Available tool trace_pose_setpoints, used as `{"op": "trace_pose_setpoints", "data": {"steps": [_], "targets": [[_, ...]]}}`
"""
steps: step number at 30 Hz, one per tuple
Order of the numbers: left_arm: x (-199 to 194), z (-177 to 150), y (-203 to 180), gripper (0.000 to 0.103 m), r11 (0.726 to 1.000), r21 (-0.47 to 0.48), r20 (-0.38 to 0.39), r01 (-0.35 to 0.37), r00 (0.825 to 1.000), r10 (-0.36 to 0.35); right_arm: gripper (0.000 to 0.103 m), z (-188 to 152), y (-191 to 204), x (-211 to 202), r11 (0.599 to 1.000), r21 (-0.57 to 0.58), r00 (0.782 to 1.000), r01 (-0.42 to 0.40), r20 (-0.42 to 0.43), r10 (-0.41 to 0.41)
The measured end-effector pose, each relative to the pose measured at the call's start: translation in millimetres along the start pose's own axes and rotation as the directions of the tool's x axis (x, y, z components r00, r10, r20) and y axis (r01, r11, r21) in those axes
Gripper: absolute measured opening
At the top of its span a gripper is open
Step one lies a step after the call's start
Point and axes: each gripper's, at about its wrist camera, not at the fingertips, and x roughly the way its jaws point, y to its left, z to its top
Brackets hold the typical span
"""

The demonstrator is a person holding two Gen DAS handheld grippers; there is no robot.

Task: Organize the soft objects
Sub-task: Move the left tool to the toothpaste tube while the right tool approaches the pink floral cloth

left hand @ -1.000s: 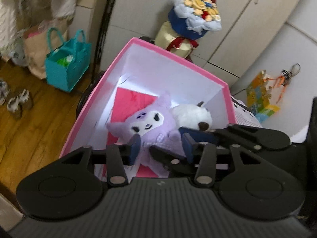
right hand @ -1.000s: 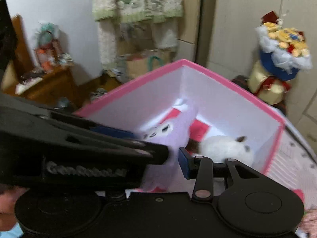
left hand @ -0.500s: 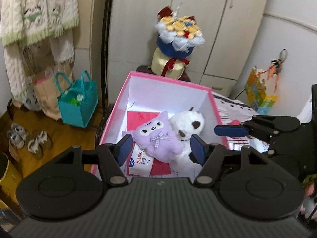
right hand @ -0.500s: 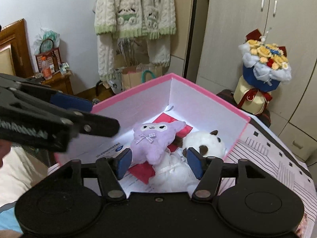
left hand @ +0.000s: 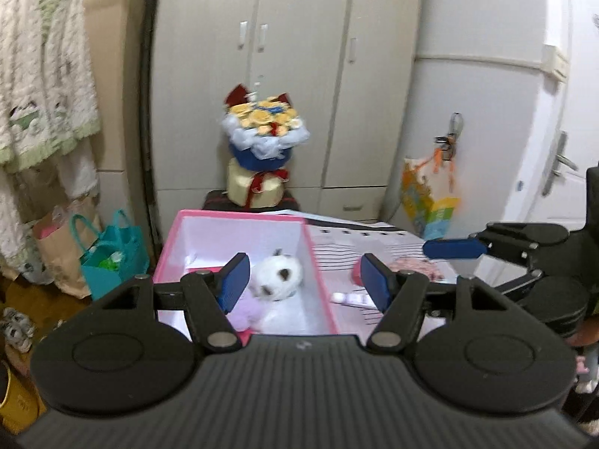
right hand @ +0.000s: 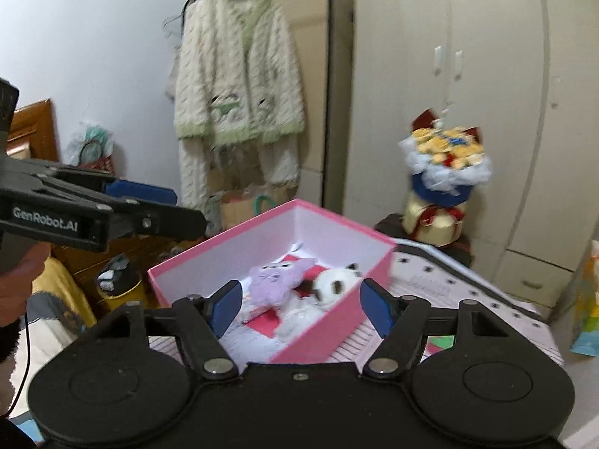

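A pink box [left hand: 239,217] with a white inside stands on a striped sheet. A white plush with dark patches [left hand: 277,276] lies in it beside a purple plush [left hand: 245,308]. The right wrist view shows the same box [right hand: 337,340] with the purple plush [right hand: 279,280] left of the white plush [right hand: 333,286]. My left gripper [left hand: 305,280] hangs open, above and behind the box, with nothing between its pads. My right gripper [right hand: 300,305] also stands back from the box; its jaws are opening and hold nothing. Its blue pad [left hand: 455,249] shows at the right of the left wrist view.
A flower bouquet [left hand: 262,138] stands on a stool behind the box, before wardrobe doors. A teal bag [left hand: 112,250] sits on the floor to the left, and a knitted cardigan [right hand: 236,86] hangs above it. Small pink items [left hand: 411,265] and a tube [left hand: 352,299] lie on the sheet.
Both grippers have drawn back and up from the box with their jaws widening. The purple plush, earlier between the left gripper's fingers, now lies free in the box.
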Motion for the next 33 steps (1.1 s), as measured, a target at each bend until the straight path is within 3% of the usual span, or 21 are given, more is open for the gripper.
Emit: {"op": "trace_pose_setpoints", "data": {"steps": [10,18,23,33], "targets": [[22.1,-26.6,-60.5,0.065,0.992,0.094,-0.061,0.083,0.995,-0.078,0.081,-51.2,-49.6,-63.8,0.987,0.084,0.99,0.14,-0.001,-0.14],[71.5,-48.7,-96.6,0.065,0.989,0.072,-0.177,0.13,0.977,-0.116,0.081,-86.4,-93.6,-55.1,0.975,0.15,0.986,0.162,-0.055,-0.156],[106.9,-54.5,-112.2,0.065,0.993,0.059,-0.216,0.101,0.973,-0.086,0.081,-102.1,-122.9,-38.1,0.963,0.198,0.982,0.182,-0.092,-0.167],[191.2,-70.5,-123.7,0.063,0.995,-0.104,-0.28,0.005,0.959,-0.034,0.081,-117.4,-197.7,9.7,0.904,0.384,0.98,0.186,-0.143,-0.141]]}}
